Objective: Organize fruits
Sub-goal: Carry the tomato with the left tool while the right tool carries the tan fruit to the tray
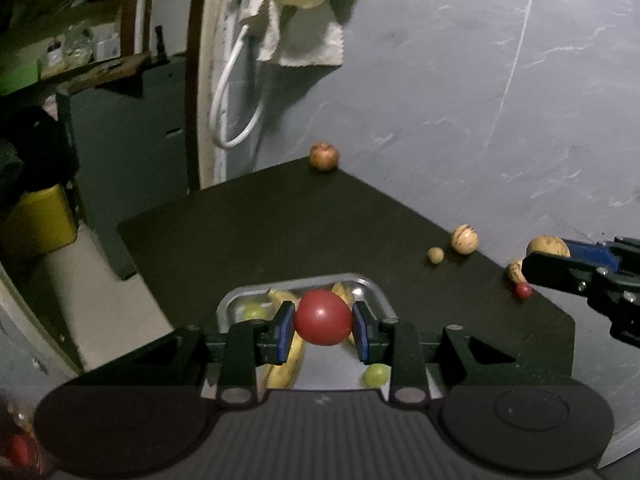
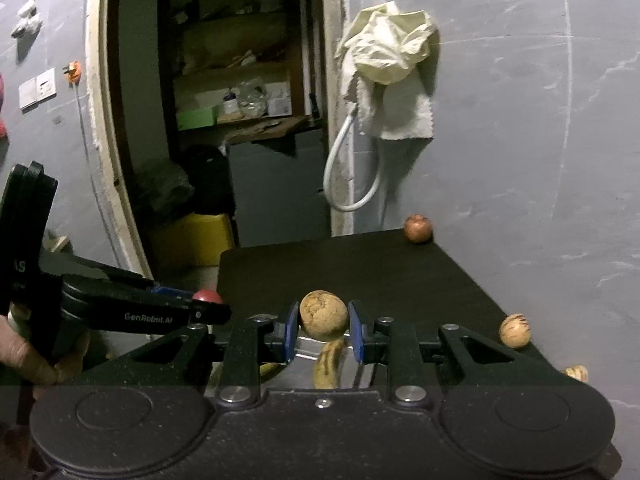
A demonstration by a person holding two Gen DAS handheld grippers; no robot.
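My left gripper (image 1: 323,326) is shut on a red round fruit (image 1: 322,317) and holds it above a metal tray (image 1: 376,290) that contains bananas (image 1: 286,370) and green fruits (image 1: 376,374). My right gripper (image 2: 323,330) is shut on a tan speckled round fruit (image 2: 323,315), held over the tray's edge with a banana (image 2: 329,362) below. The right gripper also shows at the right of the left wrist view (image 1: 560,268). The left gripper shows at the left of the right wrist view (image 2: 200,308).
On the black table (image 1: 280,220) lie a reddish apple (image 1: 324,156) at the far corner, a striped tan fruit (image 1: 464,239), a small tan ball (image 1: 435,255) and a small red fruit (image 1: 523,289). A grey wall with a hanging cloth (image 1: 304,8) stands behind.
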